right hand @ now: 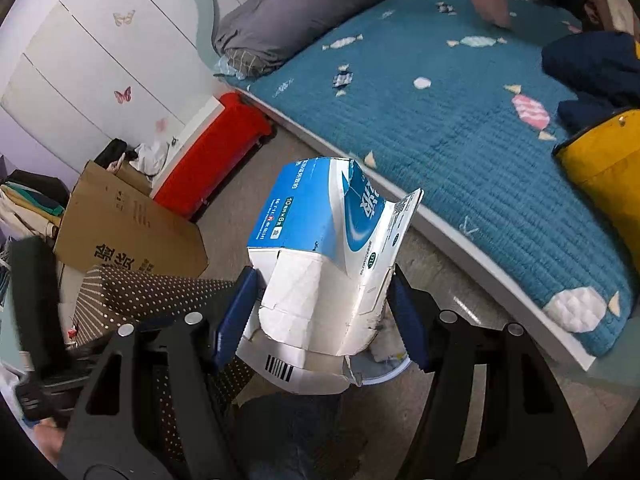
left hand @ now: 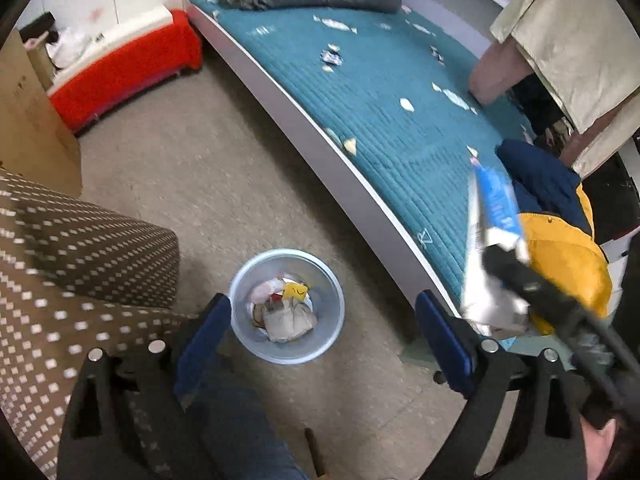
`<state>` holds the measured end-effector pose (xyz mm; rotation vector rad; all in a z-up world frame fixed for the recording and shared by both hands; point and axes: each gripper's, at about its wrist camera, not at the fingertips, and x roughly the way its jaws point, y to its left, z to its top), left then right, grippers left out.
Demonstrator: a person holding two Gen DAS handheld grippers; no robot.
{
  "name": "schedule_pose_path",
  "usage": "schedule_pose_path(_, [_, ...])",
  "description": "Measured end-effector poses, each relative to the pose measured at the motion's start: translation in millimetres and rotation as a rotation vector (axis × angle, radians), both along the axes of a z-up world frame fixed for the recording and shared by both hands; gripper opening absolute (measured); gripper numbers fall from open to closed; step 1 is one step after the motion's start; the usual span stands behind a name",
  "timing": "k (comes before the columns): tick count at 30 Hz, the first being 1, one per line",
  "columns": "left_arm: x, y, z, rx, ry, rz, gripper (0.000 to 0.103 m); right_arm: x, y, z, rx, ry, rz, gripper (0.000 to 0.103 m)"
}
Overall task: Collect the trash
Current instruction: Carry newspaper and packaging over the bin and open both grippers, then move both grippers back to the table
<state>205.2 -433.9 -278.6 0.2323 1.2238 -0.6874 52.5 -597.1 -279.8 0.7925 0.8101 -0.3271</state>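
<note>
Your right claw [right hand: 322, 300] is clamped on a torn blue-and-white carton [right hand: 320, 248], held up beside the bed [left hand: 360, 92]. Your left claw [left hand: 320, 332] gapes wide with nothing in it, above the wastebasket [left hand: 240, 280], which already holds some trash. The carton has yet to go in.

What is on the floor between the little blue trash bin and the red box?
Nothing: only bare grey floor stretches from the bin up to the red box in the left wrist view. The bed's white edge runs alongside.
</note>
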Motion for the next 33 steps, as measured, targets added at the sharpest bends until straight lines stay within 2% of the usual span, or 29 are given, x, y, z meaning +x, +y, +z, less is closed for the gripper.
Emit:
schedule_pose_path(8, [-8.1, 27.4, 50.7, -0.075, -0.135, 0.062, 0.092, 37.1, 26.6, -49.6, 0.032, 0.100, 0.099, 0.068])
schedule_pose_path(12, [-10.3, 44.8, 71.7, -0.105, -0.186, 0.092, 0.093, 56.4, 39.5, -71.8, 0.043, 0.136, 0.126, 0.079])
schedule_pose_path(14, [-9.6, 54.2, 77.2, -0.113, -0.193, 0.101, 0.093, 63.4, 43.8, -85.0, 0.070, 0.181, 0.122, 0.094])
schedule_pose_path(16, [-9.4, 66.2, 83.5, -0.120, -0.203, 0.118, 0.093, 61.6, 46.5, -85.4, 0.073, 0.182, 0.101, 0.094])
schedule_pose_path(19, [-11.4, 82.8, 90.1, -0.136, -0.216, 0.140, 0.094, 55.8, 50.5, -73.7, 0.066, 0.166, 0.089, 0.096])
schedule_pose_path(24, [-18.1, 114.1, 104.9, -0.170, -0.240, 0.169, 0.094, 42.5, 59.9, -33.9, 0.023, 0.111, 0.071, 0.096])
schedule_pose_path(33, [-42.9, 171.1, 142.2, -0.219, -0.329, 0.220, 0.094, 22.5, 93.1, 65.1, -0.099, -0.041, 0.075, 0.097])
